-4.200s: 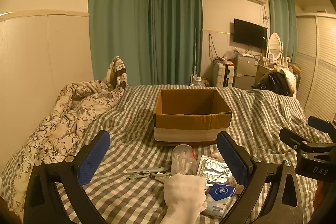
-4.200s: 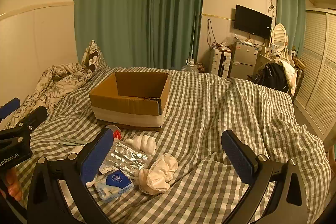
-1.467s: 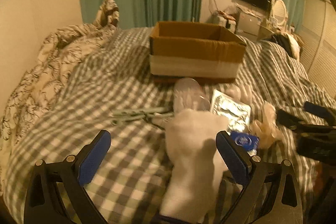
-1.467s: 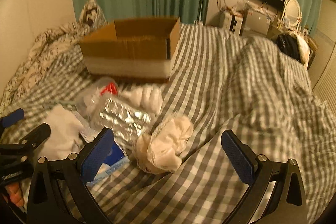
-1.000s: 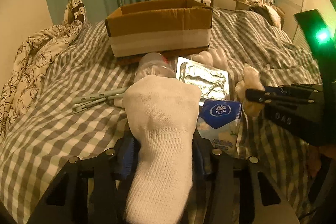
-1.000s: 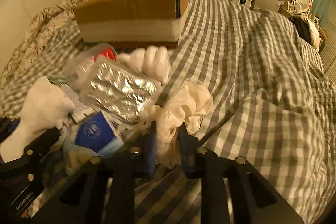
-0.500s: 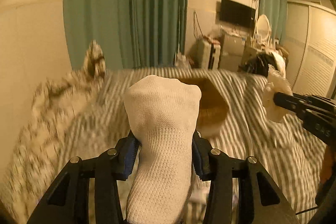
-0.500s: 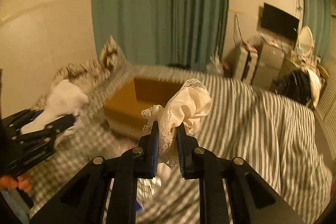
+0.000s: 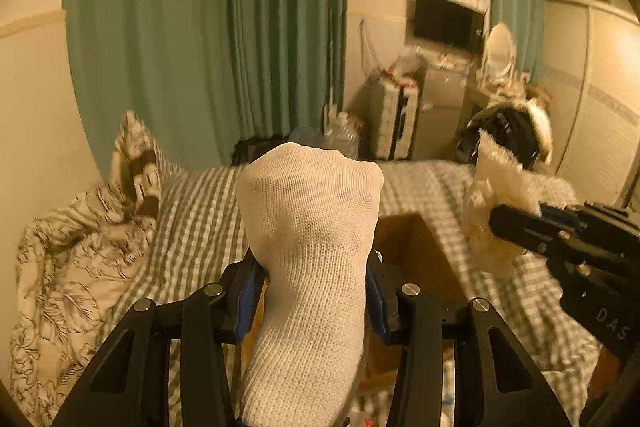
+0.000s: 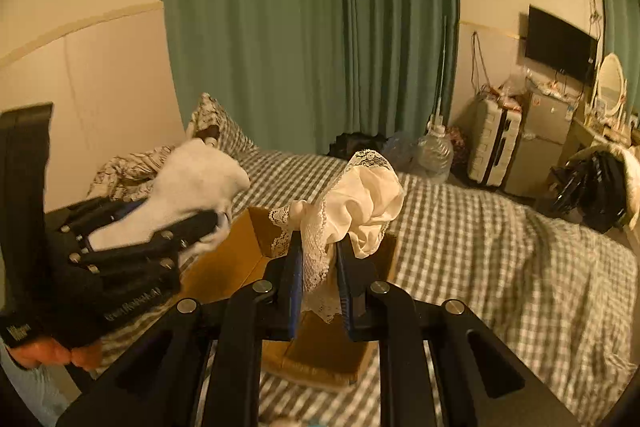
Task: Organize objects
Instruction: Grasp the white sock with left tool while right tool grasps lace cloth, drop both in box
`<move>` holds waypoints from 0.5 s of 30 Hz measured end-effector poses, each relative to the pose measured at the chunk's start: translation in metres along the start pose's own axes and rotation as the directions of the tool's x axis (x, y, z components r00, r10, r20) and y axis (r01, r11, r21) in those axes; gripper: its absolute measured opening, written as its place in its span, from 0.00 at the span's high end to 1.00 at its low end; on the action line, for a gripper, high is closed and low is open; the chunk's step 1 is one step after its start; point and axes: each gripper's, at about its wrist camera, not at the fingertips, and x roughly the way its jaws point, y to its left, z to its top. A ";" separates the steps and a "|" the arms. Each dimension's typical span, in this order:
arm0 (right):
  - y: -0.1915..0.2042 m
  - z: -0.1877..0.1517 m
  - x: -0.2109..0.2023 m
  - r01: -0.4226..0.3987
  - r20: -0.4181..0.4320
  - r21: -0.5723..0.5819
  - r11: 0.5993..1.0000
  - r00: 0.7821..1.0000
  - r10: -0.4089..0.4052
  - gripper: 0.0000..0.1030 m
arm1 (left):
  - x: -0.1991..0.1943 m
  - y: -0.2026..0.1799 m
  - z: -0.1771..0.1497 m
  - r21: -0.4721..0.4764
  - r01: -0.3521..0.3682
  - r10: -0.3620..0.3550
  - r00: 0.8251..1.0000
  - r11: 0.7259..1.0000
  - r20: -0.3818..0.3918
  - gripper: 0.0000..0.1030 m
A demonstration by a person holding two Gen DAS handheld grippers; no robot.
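My left gripper [image 9: 314, 291] is shut on a white sock [image 9: 312, 227] and holds it up in the air above the open cardboard box [image 9: 416, 251] on the checked bed. My right gripper [image 10: 318, 259] is shut on a cream lace cloth [image 10: 360, 203], also held above the box [image 10: 240, 259]. In the left wrist view the right gripper [image 9: 520, 227] holds the lace cloth [image 9: 496, 187] at the right. In the right wrist view the left gripper [image 10: 200, 223] holds the sock [image 10: 192, 183] at the left.
A checked duvet [image 10: 500, 259] covers the bed. A floral quilt [image 9: 72, 267] is heaped at the left by the wall. Green curtains [image 9: 224, 27], a suitcase [image 10: 494, 147], a water jug [image 10: 434, 153] and a dresser stand beyond the bed. Small items lie blurred below the box.
Both grippers closed on their items, the sock and the lace cloth, lifted them off the bed, and now hold them higher and closer over the box.
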 end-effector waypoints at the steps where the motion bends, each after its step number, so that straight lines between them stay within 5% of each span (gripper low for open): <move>1: -0.002 -0.003 0.013 -0.011 -0.015 0.010 1.000 1.000 0.011 0.86 | 0.011 0.002 -0.004 -0.009 0.001 -0.001 1.000 1.000 -0.011 0.56; 10: -0.014 -0.032 0.085 -0.064 -0.132 0.050 0.997 0.989 0.070 0.85 | 0.067 0.004 -0.041 0.002 0.068 -0.068 0.994 0.998 -0.082 0.55; 12: -0.011 -0.032 0.083 -0.051 -0.130 0.049 0.997 0.990 0.057 0.78 | 0.069 0.004 -0.045 0.005 0.083 -0.082 0.993 0.997 -0.080 0.52; 14: -0.012 -0.033 0.077 -0.032 -0.118 0.060 0.998 0.992 0.039 0.51 | 0.069 0.002 -0.049 0.014 0.076 -0.074 0.994 0.997 -0.085 0.46; 15: -0.013 -0.034 0.071 -0.023 -0.106 0.074 0.997 0.994 0.031 0.46 | 0.066 0.000 -0.052 0.019 0.066 -0.065 0.995 0.998 -0.080 0.38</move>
